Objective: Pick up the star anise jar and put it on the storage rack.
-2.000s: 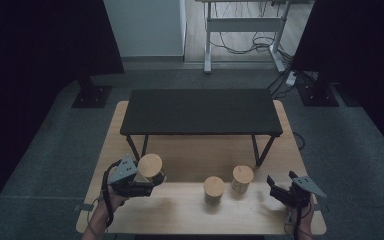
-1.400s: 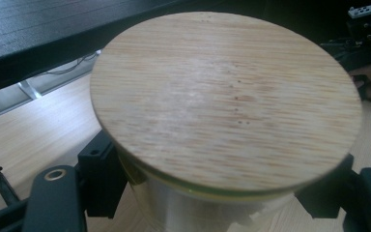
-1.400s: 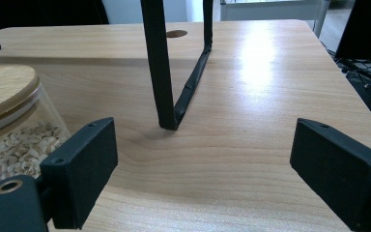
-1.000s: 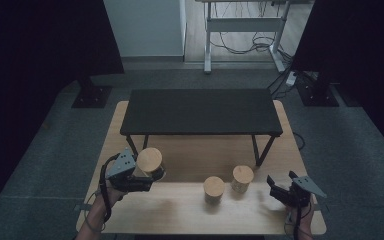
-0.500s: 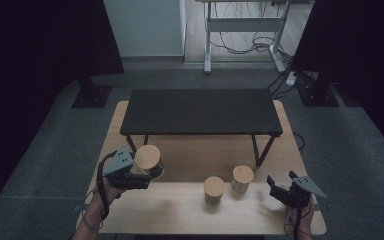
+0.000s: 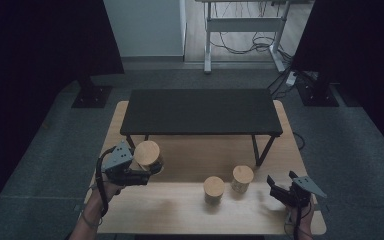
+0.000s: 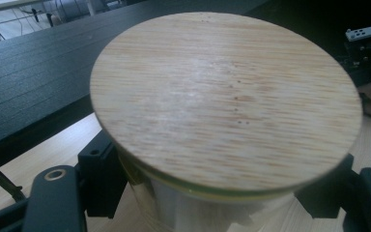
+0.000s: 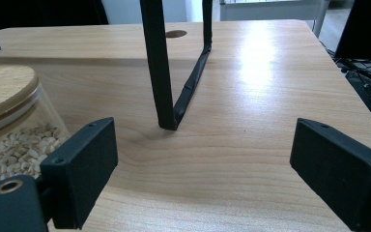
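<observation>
My left gripper is shut on a glass jar with a round bamboo lid, held above the left side of the wooden table. In the left gripper view the lid sits between the black jaws, with the jar's clear wall below it. Two more bamboo-lidded jars stand side by side near the table's middle front. My right gripper rests open at the front right corner, nothing between its fingers. In the right gripper view a jar of pale grains stands at the left, beside the left jaw.
A low black bench on thin black legs stands across the far half of the table; one leg rises ahead of my right gripper. Dark curtains and stands flank the table. A white desk frame and cables lie beyond.
My left gripper has lifted the jar slightly and carried it a little farther from the front edge. The right gripper and the two standing jars have stayed put.
</observation>
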Action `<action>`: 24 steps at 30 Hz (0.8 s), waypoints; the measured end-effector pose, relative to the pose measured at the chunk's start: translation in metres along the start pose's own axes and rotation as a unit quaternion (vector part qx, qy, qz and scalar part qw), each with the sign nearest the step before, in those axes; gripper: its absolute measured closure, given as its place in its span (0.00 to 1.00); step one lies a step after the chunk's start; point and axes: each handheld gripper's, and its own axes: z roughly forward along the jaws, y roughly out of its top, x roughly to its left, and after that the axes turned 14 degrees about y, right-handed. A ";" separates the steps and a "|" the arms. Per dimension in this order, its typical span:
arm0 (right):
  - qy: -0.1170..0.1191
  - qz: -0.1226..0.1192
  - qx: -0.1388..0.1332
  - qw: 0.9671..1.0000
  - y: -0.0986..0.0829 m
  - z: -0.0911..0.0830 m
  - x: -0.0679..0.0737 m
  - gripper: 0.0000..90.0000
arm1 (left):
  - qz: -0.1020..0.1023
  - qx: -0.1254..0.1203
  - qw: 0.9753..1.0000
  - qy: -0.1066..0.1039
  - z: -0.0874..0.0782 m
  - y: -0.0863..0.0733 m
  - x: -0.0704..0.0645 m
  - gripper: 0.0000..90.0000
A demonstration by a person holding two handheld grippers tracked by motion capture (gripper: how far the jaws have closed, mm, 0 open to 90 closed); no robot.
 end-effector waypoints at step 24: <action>0.000 0.005 -0.003 1.000 0.000 -0.001 -0.001 0.10 | 0.008 0.001 1.000 0.005 0.001 0.015 0.005 0.28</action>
